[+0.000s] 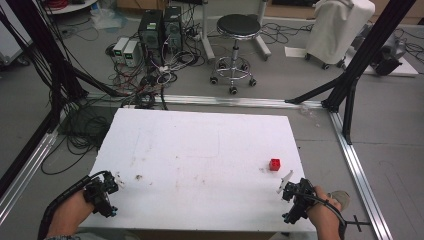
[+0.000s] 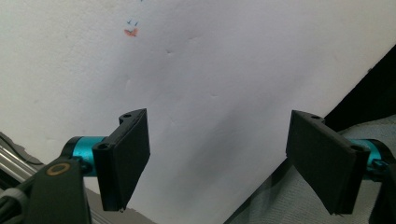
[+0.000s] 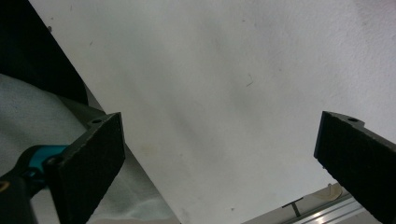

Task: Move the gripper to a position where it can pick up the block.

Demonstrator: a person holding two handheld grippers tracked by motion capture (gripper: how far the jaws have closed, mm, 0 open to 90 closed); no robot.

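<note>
1. The left gripper [image 1: 102,192] rests at the near left corner of the white table [image 1: 200,150], held in the person's left hand [image 1: 70,215]. In the left gripper view its black jaws stand wide apart with nothing between them, just bare tabletop and a small orange mark [image 2: 131,31] farther off.
2. A small brownish smudge [image 1: 138,177] lies on the table just right of that gripper; it looks like a stain, not an object.
3. The red block [image 1: 274,164] sits on the right part of the table, towards the near edge, well apart from the left gripper.
4. It is small, bright red and roughly cubic, so it shows no clear long axis; its top looks studded, but that is too small to tell.
5. The right gripper [image 1: 295,192] rests at the near right corner in the right hand [image 1: 325,215]. Its jaws are spread wide and empty in the right gripper view.
6. The block lies just ahead of this gripper and slightly to its left, so the right hand is plainly the nearer one for any pickup.
</note>
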